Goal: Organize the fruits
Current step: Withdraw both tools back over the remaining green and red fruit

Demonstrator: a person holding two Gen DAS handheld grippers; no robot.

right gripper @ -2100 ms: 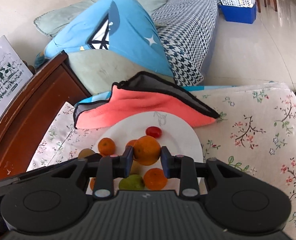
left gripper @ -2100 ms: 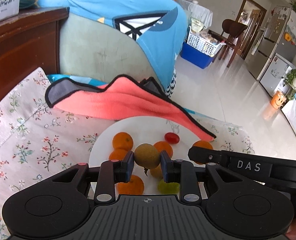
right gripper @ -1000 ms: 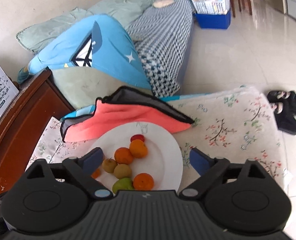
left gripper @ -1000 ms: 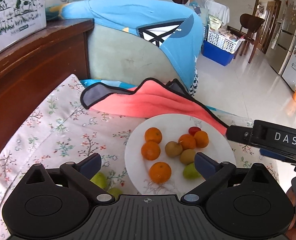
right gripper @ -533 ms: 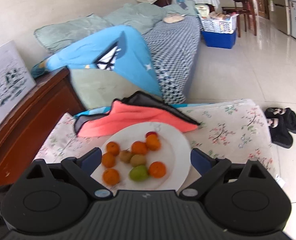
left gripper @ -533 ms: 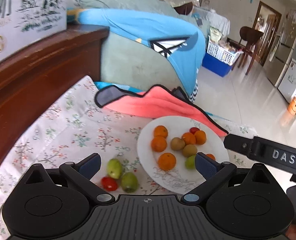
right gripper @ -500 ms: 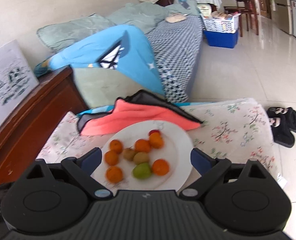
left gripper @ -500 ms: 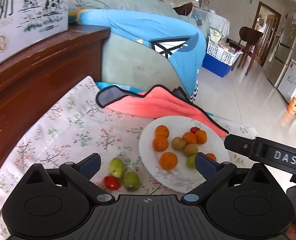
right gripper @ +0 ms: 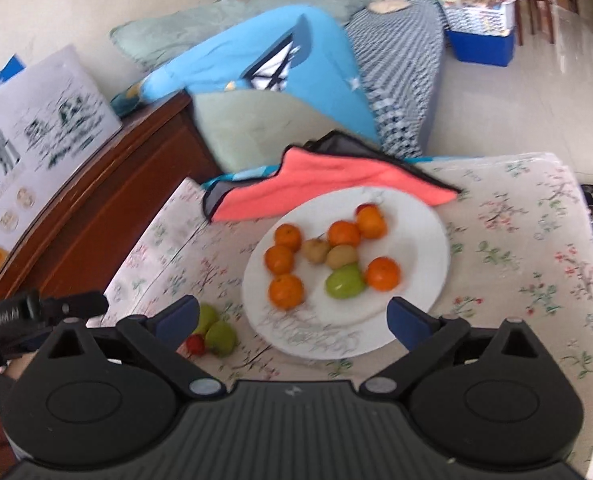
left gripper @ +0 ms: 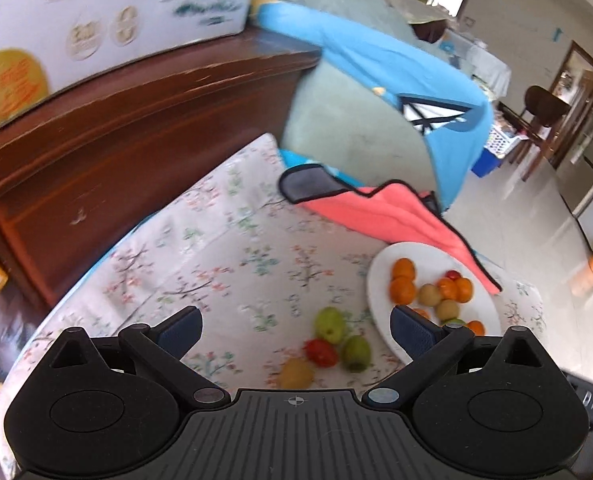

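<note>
Pulled both grippers back and off to the left since the earlier frames; plate slid toward the right of the left view. Left gripper [left gripper: 296, 326] gaped wide, holding nothing; right gripper [right gripper: 292, 316] too, jaws just finished opening, nothing between them. Probably backed off to go for the strays. Loose fruits [left gripper: 330, 342] sat low centre, just beyond the left fingertips; white plate [right gripper: 424, 216], piled with oranges [right gripper: 286, 290], mid-frame beyond the right.

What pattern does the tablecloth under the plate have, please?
The tablecloth is pale with small floral sprigs, clearest in the right wrist view.
</note>
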